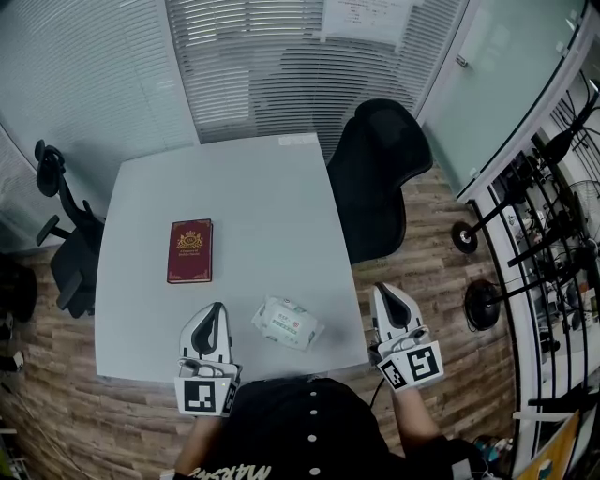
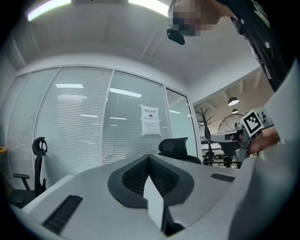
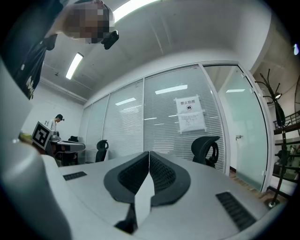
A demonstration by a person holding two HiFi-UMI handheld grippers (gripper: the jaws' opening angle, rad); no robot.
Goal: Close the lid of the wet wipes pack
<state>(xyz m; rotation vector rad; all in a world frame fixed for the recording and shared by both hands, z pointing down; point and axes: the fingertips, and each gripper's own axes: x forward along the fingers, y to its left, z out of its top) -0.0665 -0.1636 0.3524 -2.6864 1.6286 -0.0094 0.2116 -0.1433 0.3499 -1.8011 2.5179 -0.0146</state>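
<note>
Your head view is evenly lit and sharp at centre; straight lines bow strongly toward its edges. On the table (image 1: 244, 206) ahead of your left gripper (image 1: 217, 309), shadows are soft and faint. In both gripper views the corners vignette to black. Above the left jaws, a ceiling light (image 2: 49, 8) blows out white; lamp reflections streak the glass wall (image 2: 126, 108) ahead. The nearest jaw surfaces read slightly soft.

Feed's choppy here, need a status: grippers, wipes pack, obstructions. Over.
Left gripper shut, empty, left of wet wipes pack, apart. Right gripper shut, empty, off table, right side. Pack open or closed: cannot tell. Red book clear.
</note>
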